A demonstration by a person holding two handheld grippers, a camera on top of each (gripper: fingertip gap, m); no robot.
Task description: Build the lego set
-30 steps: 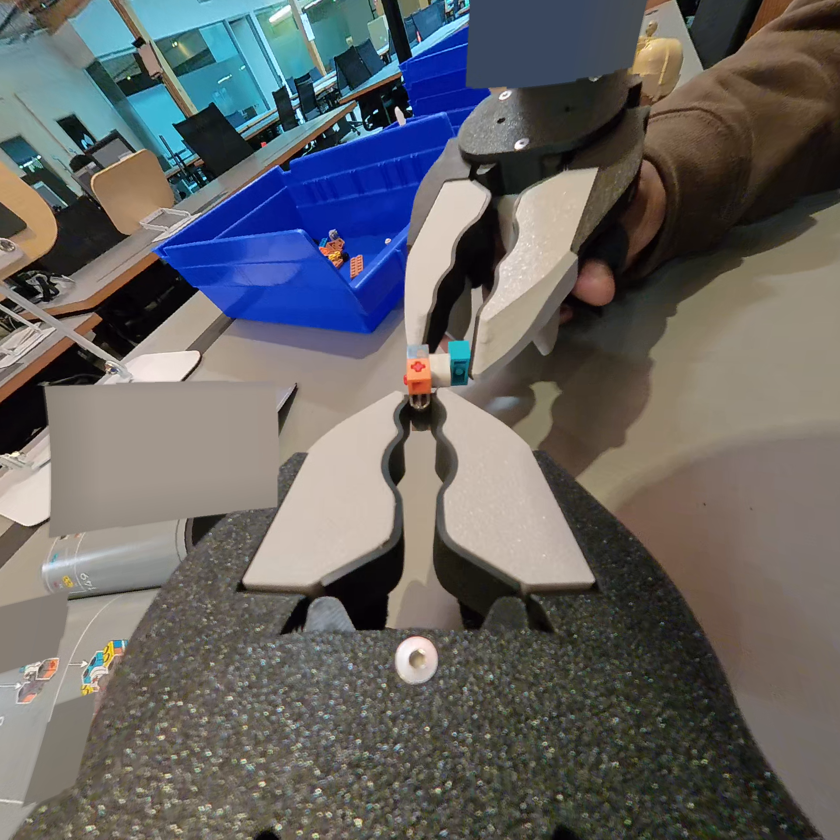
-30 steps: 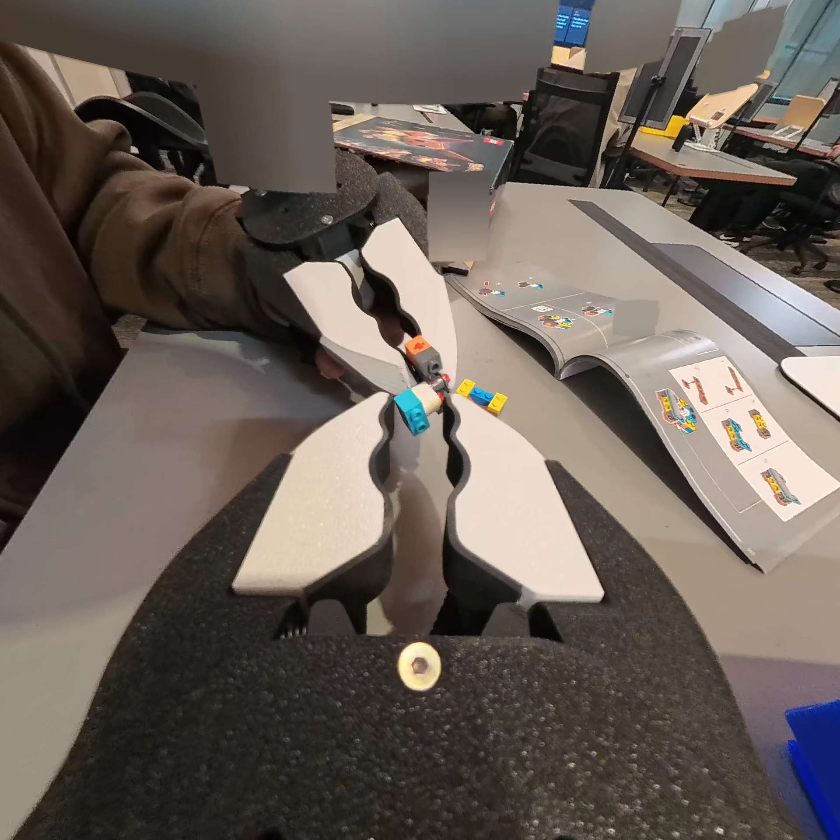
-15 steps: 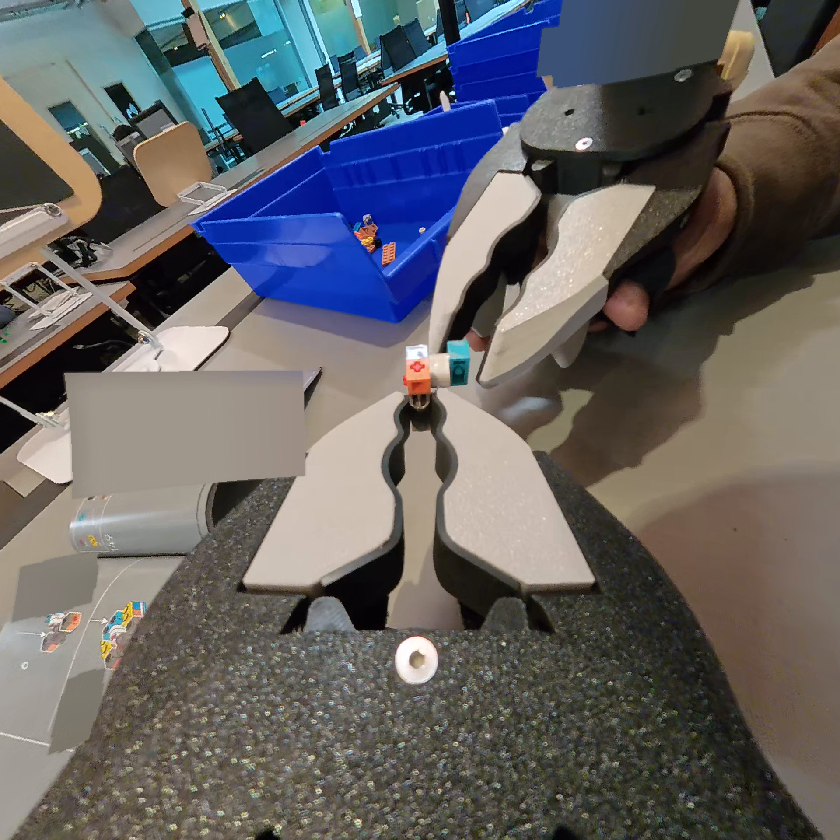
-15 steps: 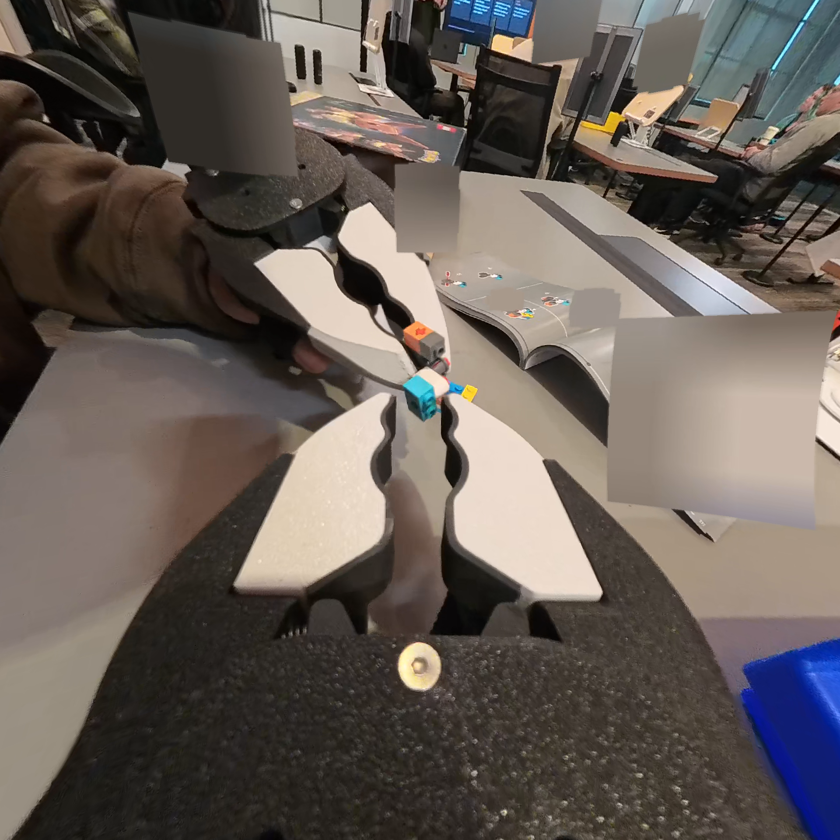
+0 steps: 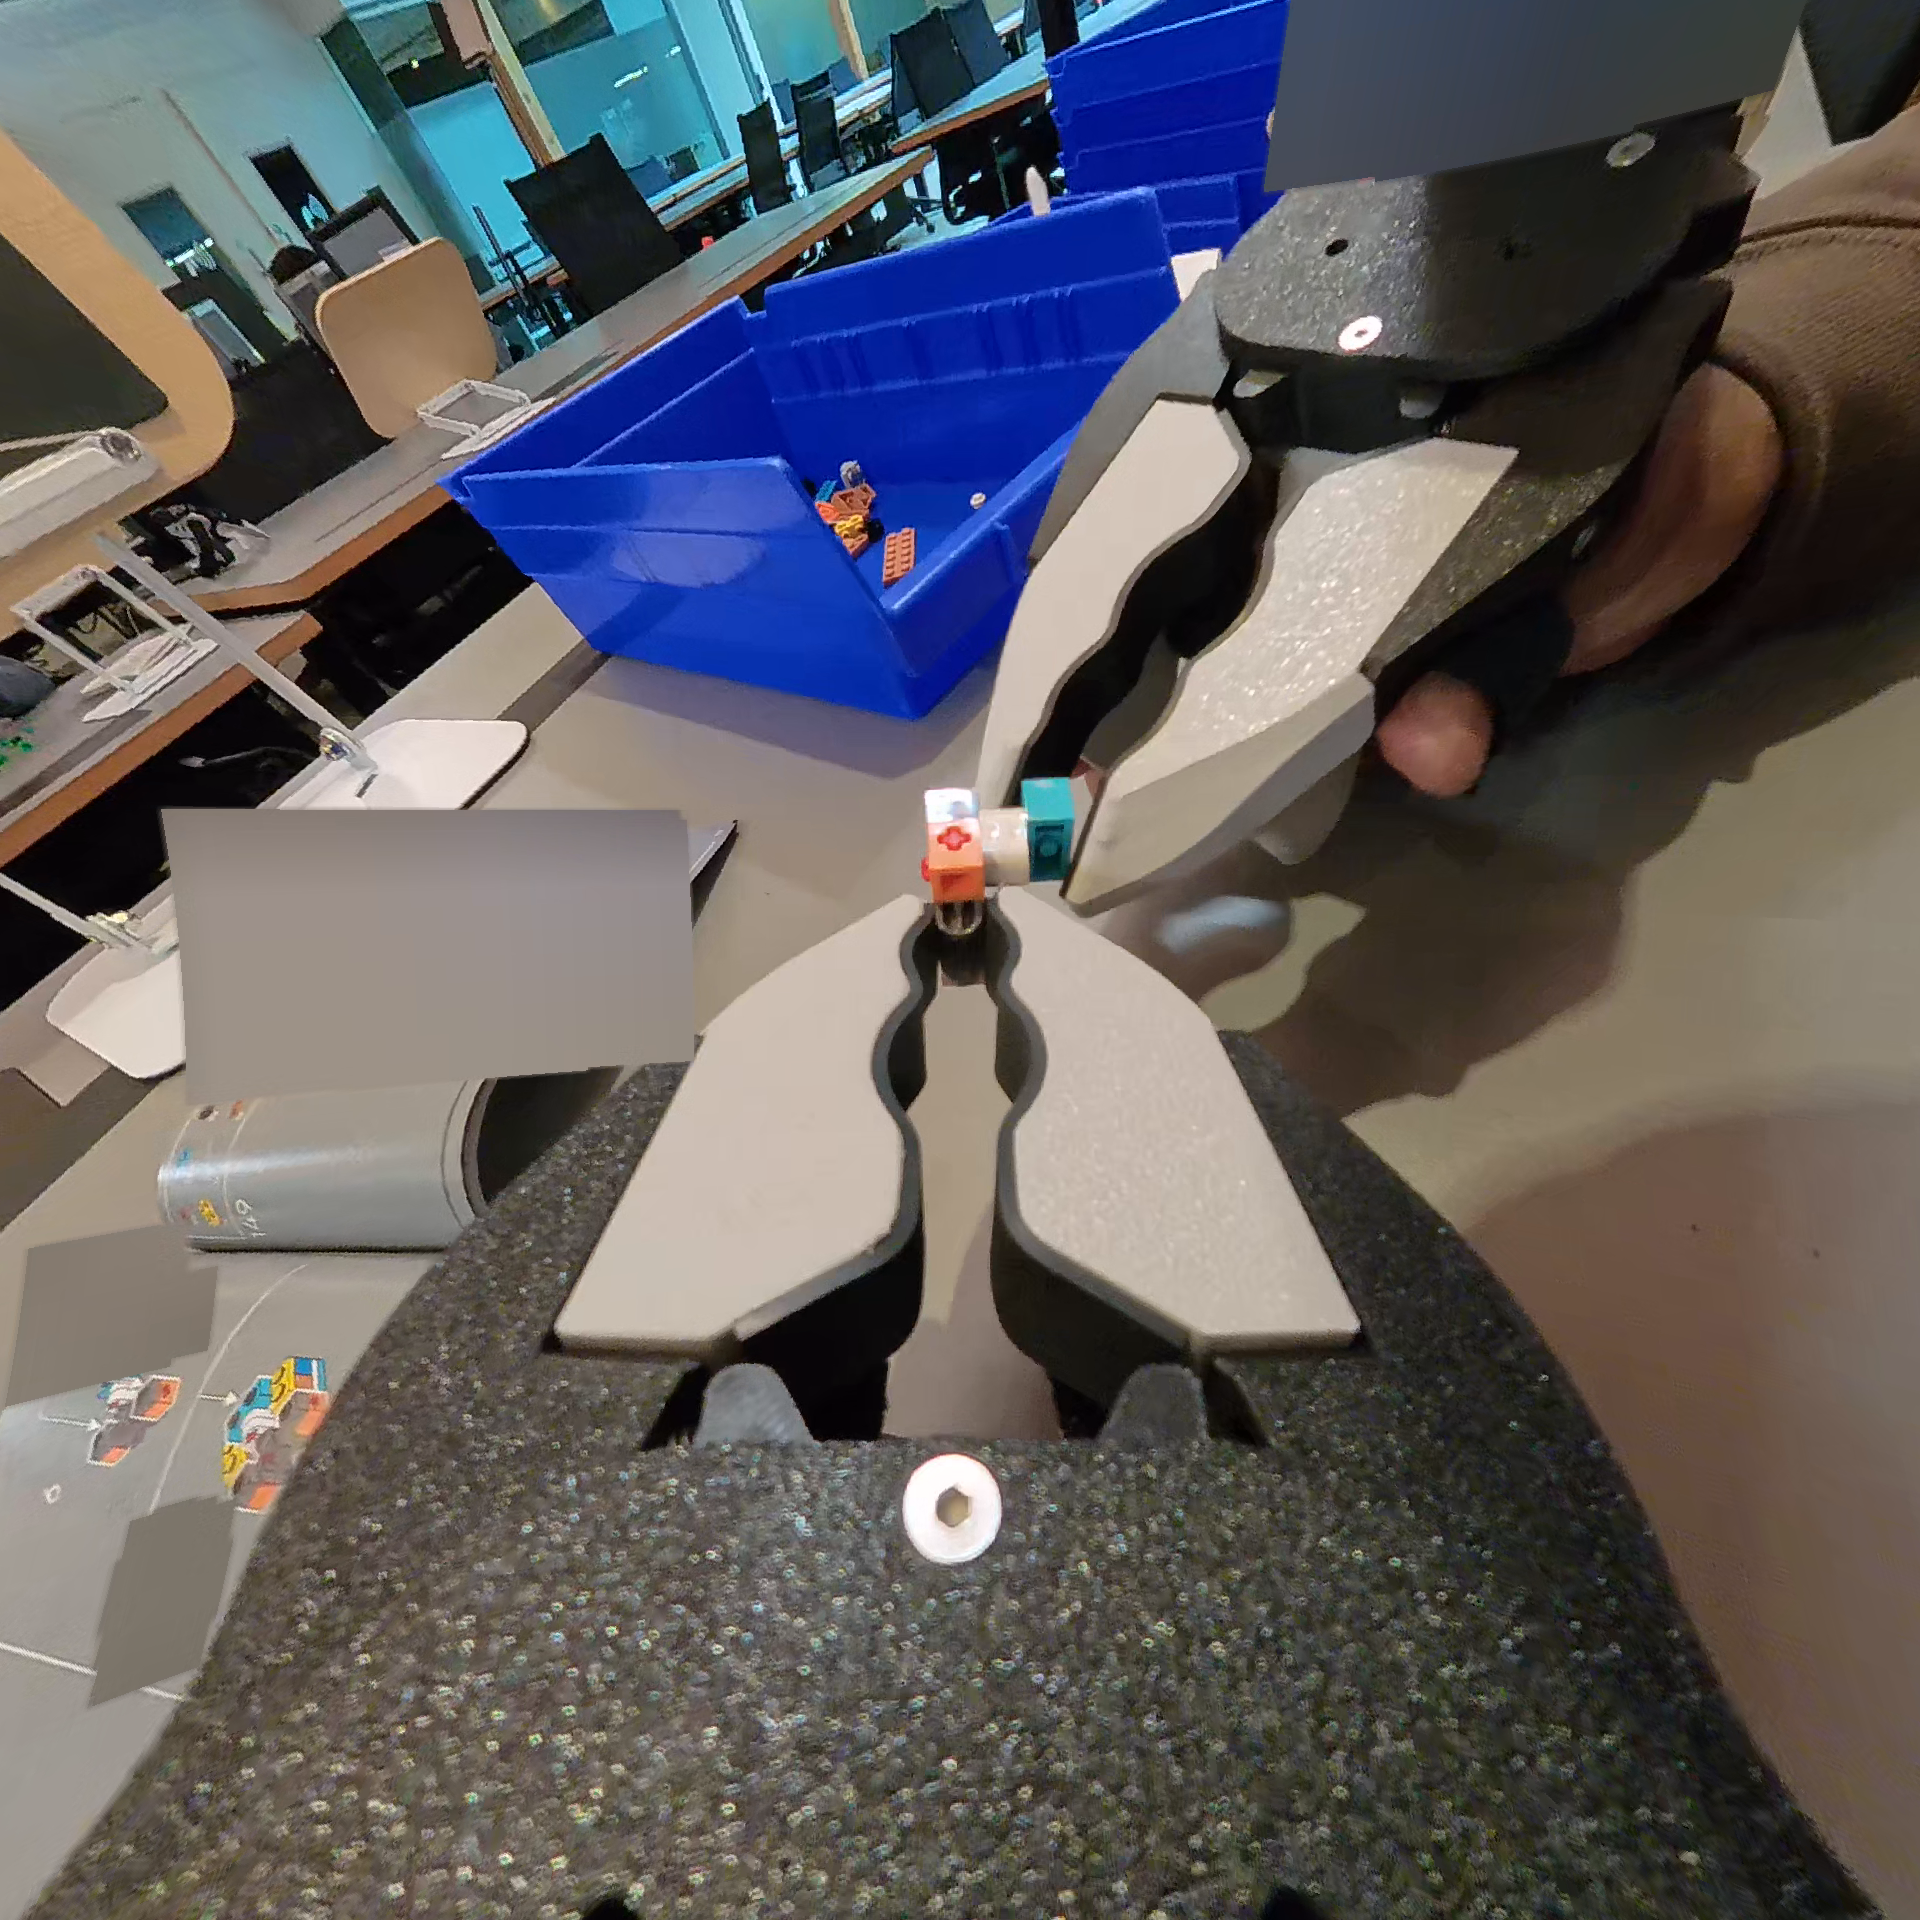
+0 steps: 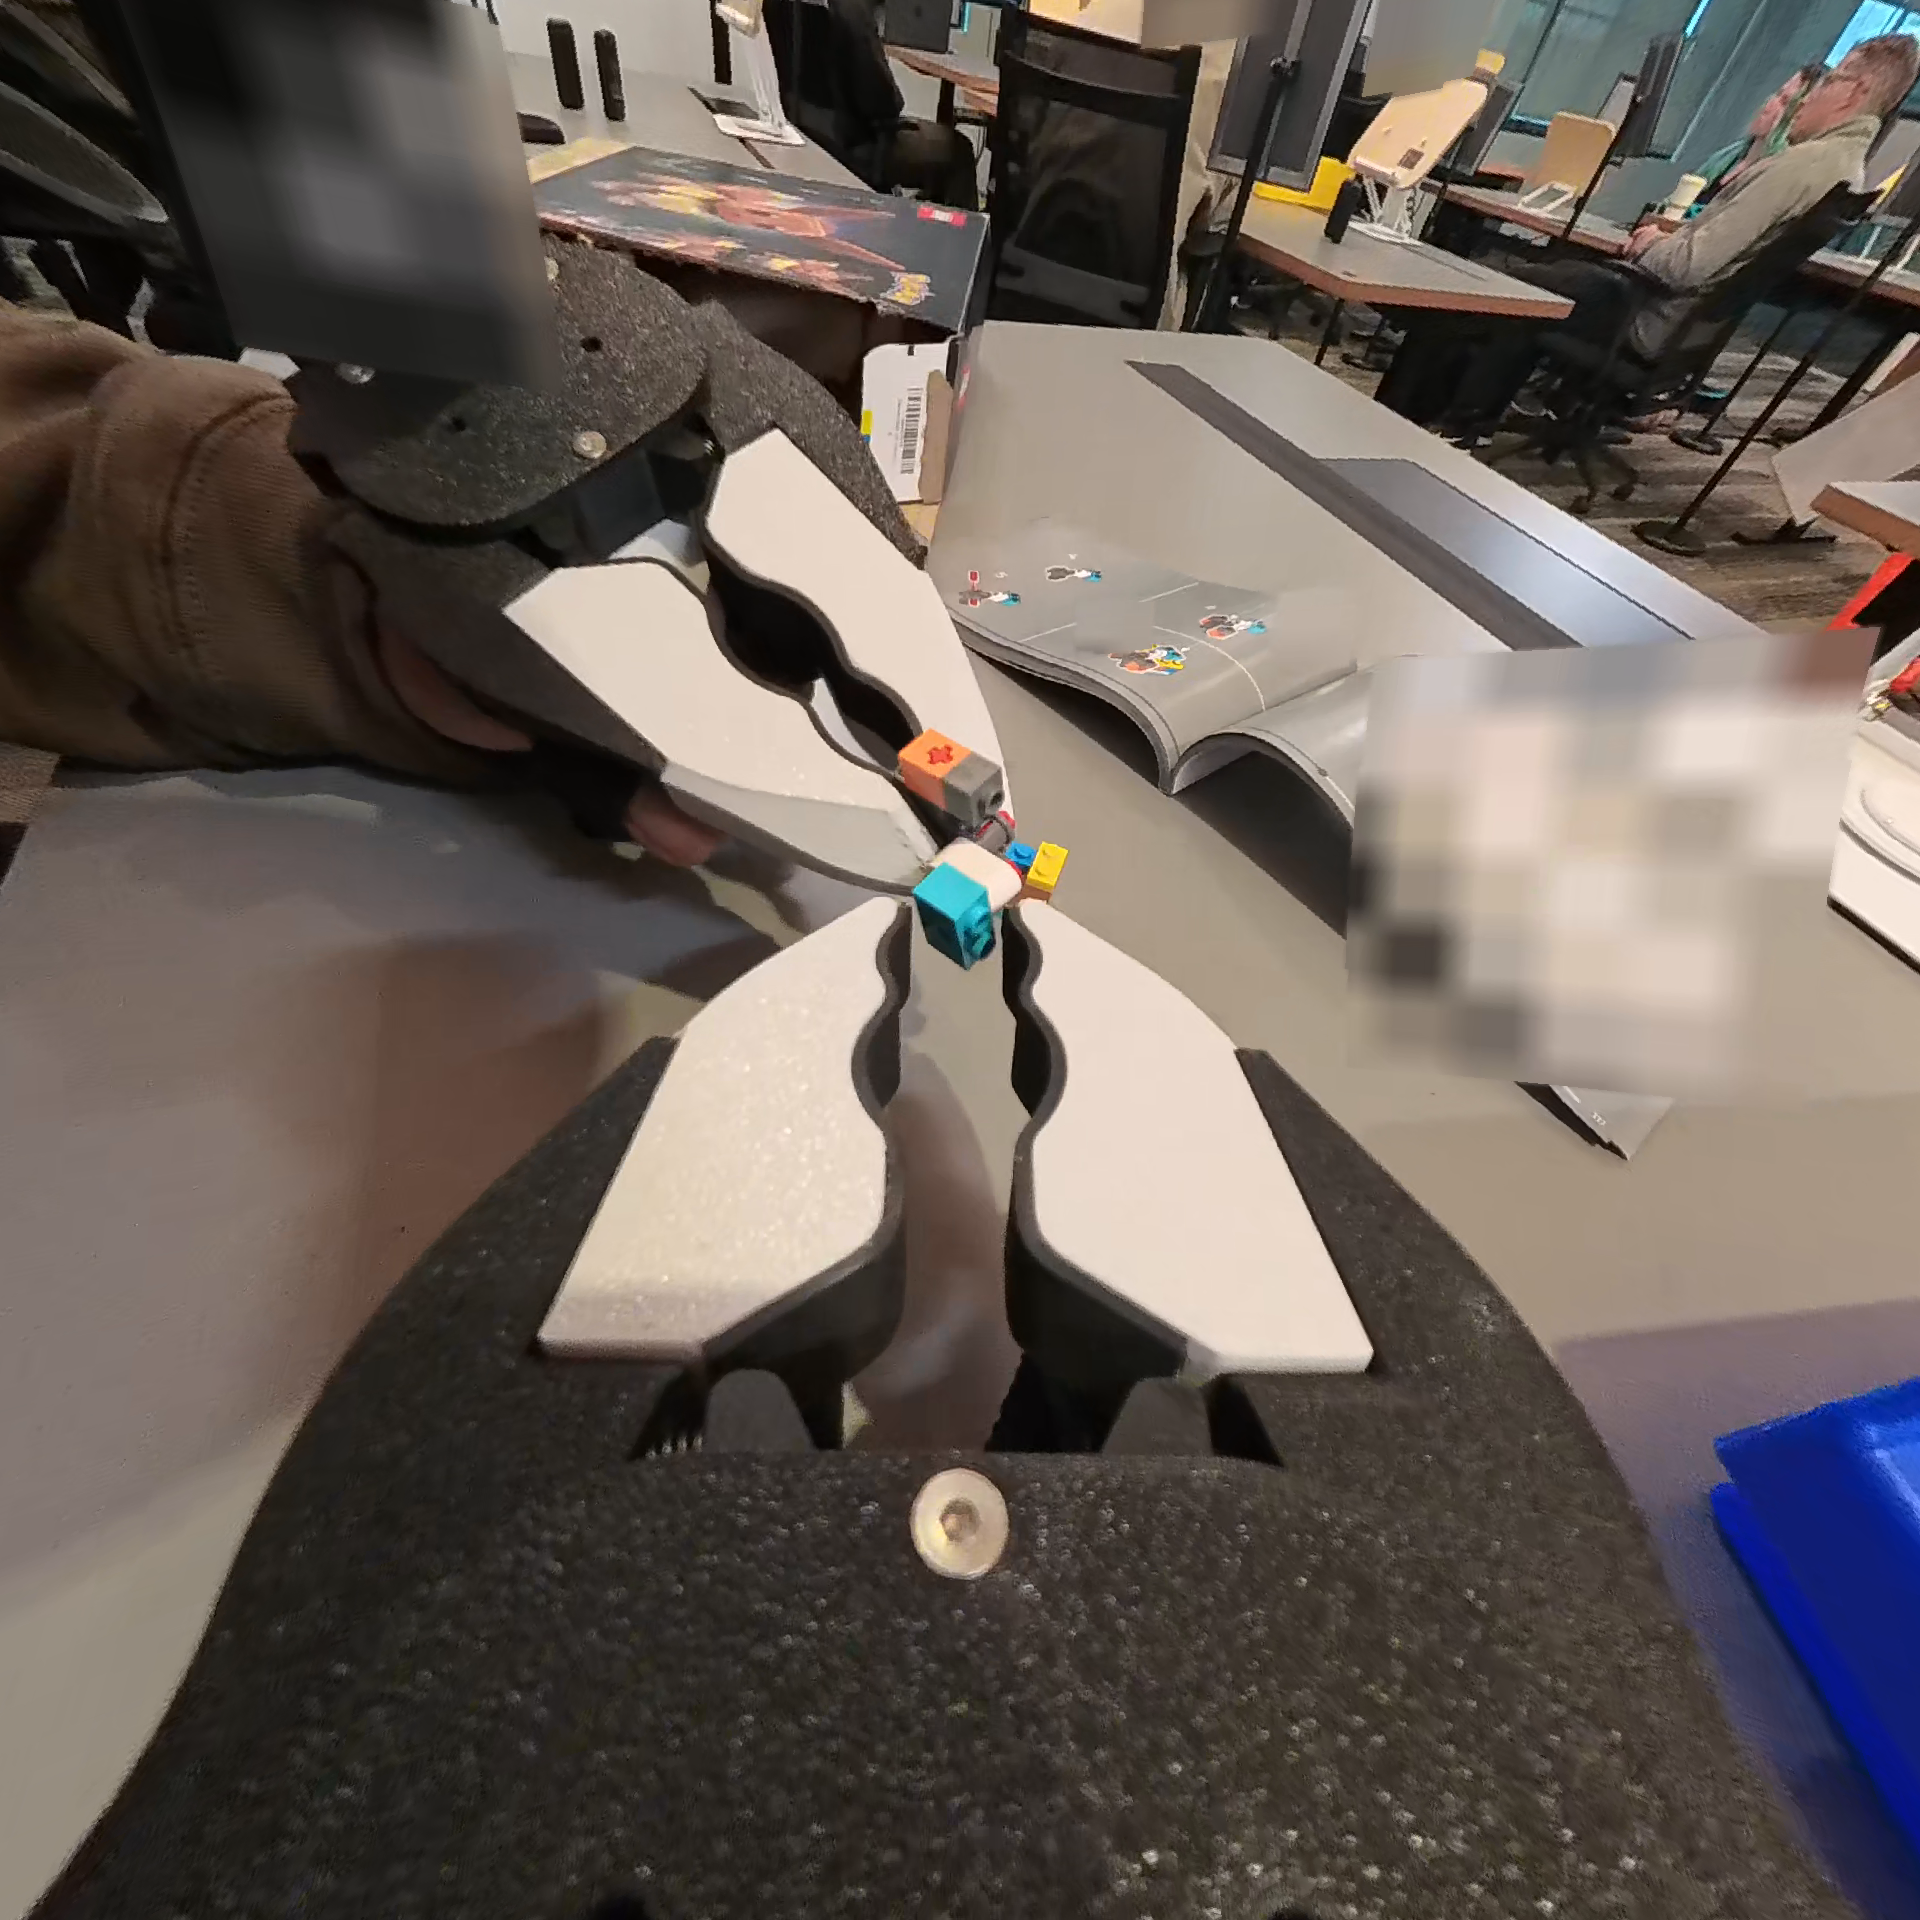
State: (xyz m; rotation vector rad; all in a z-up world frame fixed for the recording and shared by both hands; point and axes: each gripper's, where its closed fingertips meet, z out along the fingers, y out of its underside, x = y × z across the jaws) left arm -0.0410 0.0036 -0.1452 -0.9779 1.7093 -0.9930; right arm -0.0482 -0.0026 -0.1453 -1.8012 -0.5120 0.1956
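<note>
Matte grey desk top (image 5: 1558, 1039) in an open office, both tongs held above it, tips almost meeting. Left gripper (image 5: 961, 914): speckled black foam-textured body, smooth pale grey fingers with wavy inner edges, tips pinched onto a small grey pin under the lego assembly (image 5: 971, 847), a tiny cluster with an orange cube with a red cross-shaped hole, a light grey block, a white rounded piece and a teal cube at the end. Right gripper (image 6: 951, 914): same build, tips nearly together around the teal cube (image 6: 956, 914); looks like it's clamping it, but contact isn't clear. Just past the tips, a small yellow-and-blue brick piece (image 6: 1039, 862) on the desk. Farther out beyond the right gripper, an open instruction booklet (image 6: 1143, 644) with curled glossy pages, then a flat printed box (image 6: 769, 223). Ahead of the left gripper, a glossy blue plastic bin (image 5: 727, 561), ribbed walls, a few loose bricks (image 5: 868, 525) inside.
</note>
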